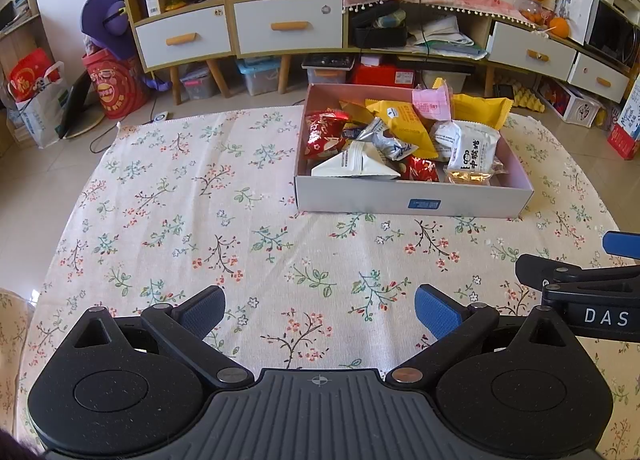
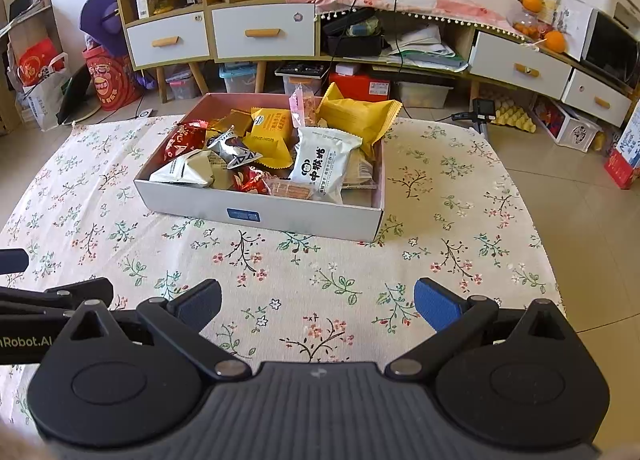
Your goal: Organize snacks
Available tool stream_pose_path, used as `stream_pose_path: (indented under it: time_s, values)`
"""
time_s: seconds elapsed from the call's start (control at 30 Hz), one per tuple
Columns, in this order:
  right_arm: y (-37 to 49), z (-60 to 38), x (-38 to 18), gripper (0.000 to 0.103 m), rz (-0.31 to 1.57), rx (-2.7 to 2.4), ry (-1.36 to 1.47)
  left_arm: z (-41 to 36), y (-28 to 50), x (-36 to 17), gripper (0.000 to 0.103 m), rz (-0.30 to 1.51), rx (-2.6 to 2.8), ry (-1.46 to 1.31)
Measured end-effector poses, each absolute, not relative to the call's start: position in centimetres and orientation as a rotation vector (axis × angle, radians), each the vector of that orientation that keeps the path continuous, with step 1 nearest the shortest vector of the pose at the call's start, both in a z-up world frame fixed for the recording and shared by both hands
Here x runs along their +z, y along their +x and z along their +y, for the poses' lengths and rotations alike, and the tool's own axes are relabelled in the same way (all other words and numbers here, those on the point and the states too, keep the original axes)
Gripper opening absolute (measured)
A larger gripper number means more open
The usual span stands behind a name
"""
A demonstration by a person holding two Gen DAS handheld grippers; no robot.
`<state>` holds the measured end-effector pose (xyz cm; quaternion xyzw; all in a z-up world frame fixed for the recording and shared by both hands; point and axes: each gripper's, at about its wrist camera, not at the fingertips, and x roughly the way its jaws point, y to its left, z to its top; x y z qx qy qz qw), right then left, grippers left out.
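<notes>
A shallow white cardboard box (image 1: pixel 360 199) (image 2: pixel 304 219) with a pink inside stands on the floral tablecloth, piled with several snack packets: yellow (image 1: pixel 404 123) (image 2: pixel 352 115), red (image 1: pixel 324 133) (image 2: pixel 182 141), white (image 1: pixel 474 149) (image 2: pixel 324 161) and silver ones. My left gripper (image 1: pixel 320 310) is open above bare cloth, well short of the box, with nothing between its blue pads. My right gripper (image 2: pixel 318 306) is open too, also empty and nearer than the box. In the left wrist view the right gripper (image 1: pixel 580 280) shows at the right edge; in the right wrist view the left gripper (image 2: pixel 52 300) shows at the left edge.
The floral tablecloth (image 1: pixel 192 219) (image 2: pixel 460 240) covers the table, whose edges drop to a tiled floor. Behind stand wooden cabinets with white drawers (image 1: pixel 288 25) (image 2: pixel 262 33), storage bins, bags and a fan.
</notes>
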<state>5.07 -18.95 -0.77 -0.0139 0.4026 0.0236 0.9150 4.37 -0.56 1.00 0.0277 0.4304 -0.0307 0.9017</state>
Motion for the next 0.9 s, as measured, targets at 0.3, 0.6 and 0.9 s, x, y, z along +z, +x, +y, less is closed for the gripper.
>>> stream_pose_path:
  time_s: [0.3, 0.6, 0.9]
  values:
    - [5.04, -18.94, -0.78, 0.103, 0.83, 0.049, -0.03, -0.54, 4.32, 0.9, 0.102, 0.893, -0.063, 0.058]
    - [5.05, -18.88, -0.87, 0.103, 0.832, 0.05, -0.031, -0.54, 4.32, 0.88, 0.102, 0.893, -0.063, 0.059]
    - [5.0, -18.86, -0.98, 0.103, 0.833, 0.051, -0.033, -0.46, 4.31, 0.94, 0.102, 0.894, -0.063, 0.061]
